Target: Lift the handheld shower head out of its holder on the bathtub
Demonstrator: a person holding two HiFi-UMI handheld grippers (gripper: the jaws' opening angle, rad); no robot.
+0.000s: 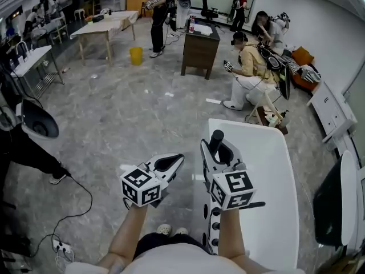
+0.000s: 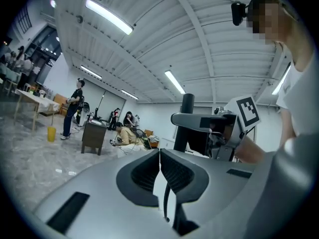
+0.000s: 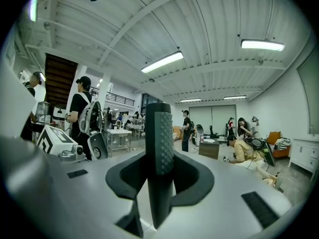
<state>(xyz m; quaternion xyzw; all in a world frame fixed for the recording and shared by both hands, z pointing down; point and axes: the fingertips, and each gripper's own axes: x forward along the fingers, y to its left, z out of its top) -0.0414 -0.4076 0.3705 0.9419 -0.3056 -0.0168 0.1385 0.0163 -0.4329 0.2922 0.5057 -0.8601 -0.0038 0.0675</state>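
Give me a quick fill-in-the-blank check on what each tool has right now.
1. The right tool grips a shower head coloured ____.
2. The left tool has its jaws together and holds ____.
3. The white bathtub lies beneath the ____ one of the two.

Missing words: black; nothing; right

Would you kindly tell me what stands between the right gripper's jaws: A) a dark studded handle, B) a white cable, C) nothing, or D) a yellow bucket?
A: the right gripper view shows the right gripper closed on an upright dark studded handle.
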